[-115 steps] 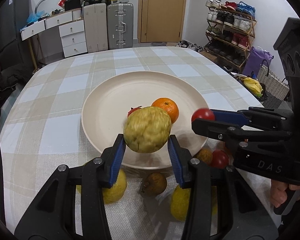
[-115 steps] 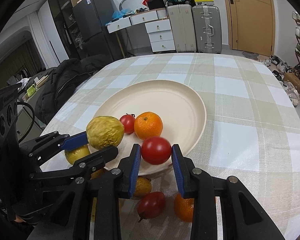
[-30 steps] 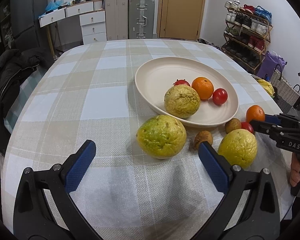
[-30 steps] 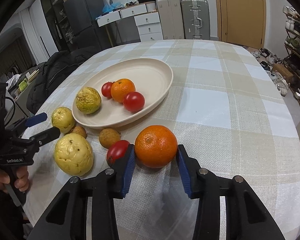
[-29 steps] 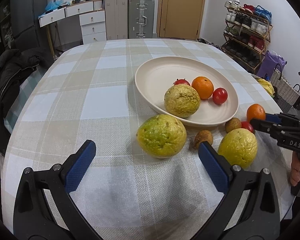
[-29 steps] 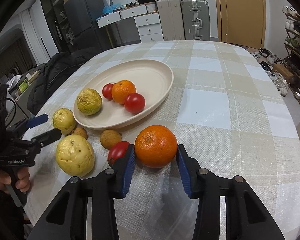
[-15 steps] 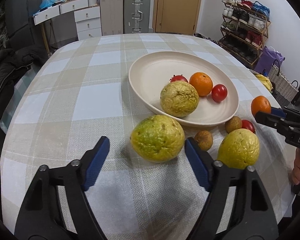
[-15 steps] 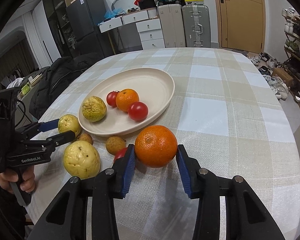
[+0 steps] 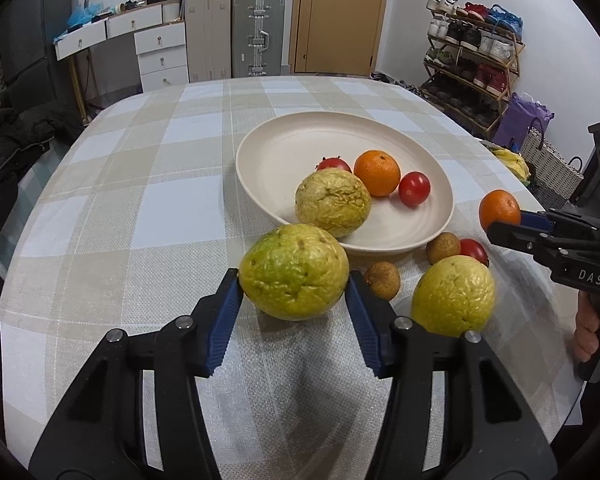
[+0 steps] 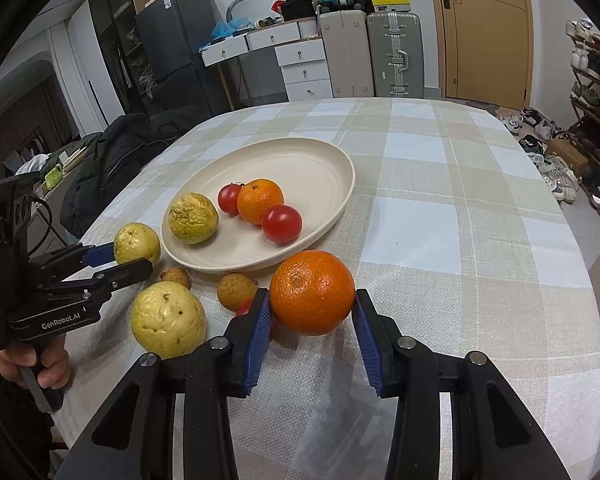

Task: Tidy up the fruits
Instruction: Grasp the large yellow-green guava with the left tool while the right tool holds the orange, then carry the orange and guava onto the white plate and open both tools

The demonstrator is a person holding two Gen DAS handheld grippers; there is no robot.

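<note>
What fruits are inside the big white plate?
In the plate: a wrinkly yellow-green guava, an orange and two red tomatoes. The orange partly hides the farther tomato.

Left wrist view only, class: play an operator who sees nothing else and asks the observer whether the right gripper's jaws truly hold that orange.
Observer: Yes. In the right wrist view the orange sits between both blue pads of the right gripper, and each pad presses a side.
Operator: Is anything crowding those jaws?
Observer: A small red fruit lies just behind the pad on the picture's left, mostly hidden by it.
Operator: What is the red thing behind the wrinkled fruit on the plate?
Observer: A whole tomato, touching the second orange.
</note>
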